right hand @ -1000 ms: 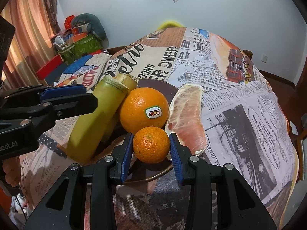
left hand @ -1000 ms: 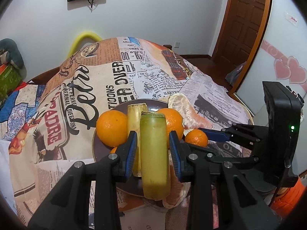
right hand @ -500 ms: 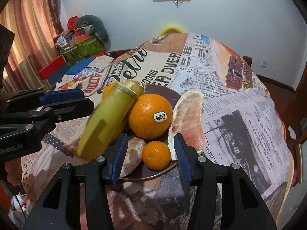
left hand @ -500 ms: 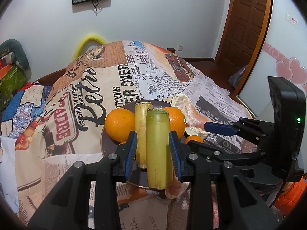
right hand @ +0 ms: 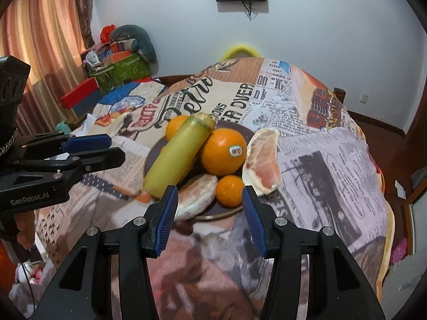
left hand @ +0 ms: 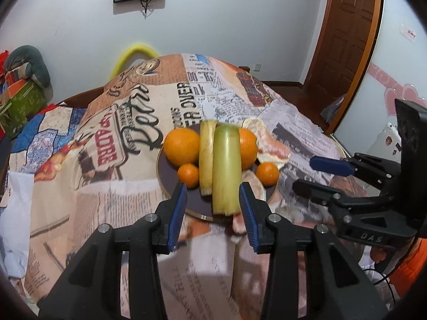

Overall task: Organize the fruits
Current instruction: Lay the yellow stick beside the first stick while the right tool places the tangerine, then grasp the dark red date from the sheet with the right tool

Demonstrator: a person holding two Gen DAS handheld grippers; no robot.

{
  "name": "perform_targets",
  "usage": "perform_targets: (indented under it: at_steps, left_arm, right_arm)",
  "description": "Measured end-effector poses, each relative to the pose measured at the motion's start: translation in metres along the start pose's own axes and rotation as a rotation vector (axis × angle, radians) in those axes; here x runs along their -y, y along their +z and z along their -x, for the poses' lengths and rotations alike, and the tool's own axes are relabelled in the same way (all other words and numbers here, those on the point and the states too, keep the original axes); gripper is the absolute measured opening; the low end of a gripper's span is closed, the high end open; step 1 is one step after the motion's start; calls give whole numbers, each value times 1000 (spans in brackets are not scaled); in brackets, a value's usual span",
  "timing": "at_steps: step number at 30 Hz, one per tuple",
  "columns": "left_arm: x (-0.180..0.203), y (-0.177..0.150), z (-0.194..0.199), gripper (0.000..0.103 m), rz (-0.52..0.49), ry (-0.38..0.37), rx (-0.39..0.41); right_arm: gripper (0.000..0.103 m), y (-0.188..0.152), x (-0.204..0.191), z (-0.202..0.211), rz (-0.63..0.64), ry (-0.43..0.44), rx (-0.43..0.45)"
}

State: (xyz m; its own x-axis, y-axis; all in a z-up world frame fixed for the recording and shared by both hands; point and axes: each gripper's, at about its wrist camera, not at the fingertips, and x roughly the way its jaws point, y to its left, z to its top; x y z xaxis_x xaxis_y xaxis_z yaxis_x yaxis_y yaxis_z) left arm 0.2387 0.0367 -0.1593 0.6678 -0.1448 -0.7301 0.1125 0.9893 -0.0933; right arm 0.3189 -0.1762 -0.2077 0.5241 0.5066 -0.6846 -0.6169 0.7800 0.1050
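Note:
A dark round plate (left hand: 173, 186) on the newspaper-print cloth holds two green-yellow sugarcane pieces (left hand: 226, 170), two large oranges (left hand: 181, 146), two small tangerines (left hand: 267, 173) and pomelo segments (left hand: 269, 146). My left gripper (left hand: 212, 213) is open and empty, just in front of the cane's near end. My right gripper (right hand: 208, 214) is open and empty, in front of a tangerine (right hand: 230, 190) and a pomelo segment (right hand: 196, 196). The stickered orange (right hand: 223, 151) and the cane (right hand: 178, 158) show in the right wrist view.
The cloth-covered round table (left hand: 133, 122) drops off at its near edge. A wooden door (left hand: 344, 34) is at the right. Boxes and cushions (right hand: 117, 61) are piled at the left by a curtain. A yellow chair back (left hand: 133, 56) stands behind the table.
Both grippers opened and pulled back from the plate. The left let go of the sugarcane piece, which now lies on the plate. The right released the small tangerine earlier.

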Motion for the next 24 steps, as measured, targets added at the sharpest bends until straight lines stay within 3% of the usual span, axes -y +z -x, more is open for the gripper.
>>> perform_targets:
  at_steps: [9,17,24]
  left_arm:
    - [-12,-40,-7,41,42,-15,-85]
    - [-11,-57,-34,41,45,-40,-147]
    - [-13,-59,-45,40,55,-64,-160]
  right_arm:
    - [46,-28,-7,-15,-15,22,-86]
    - [46,-38,-14,-44,-17,62,-161]
    - [28,-35,-22,-57,13,75,-177]
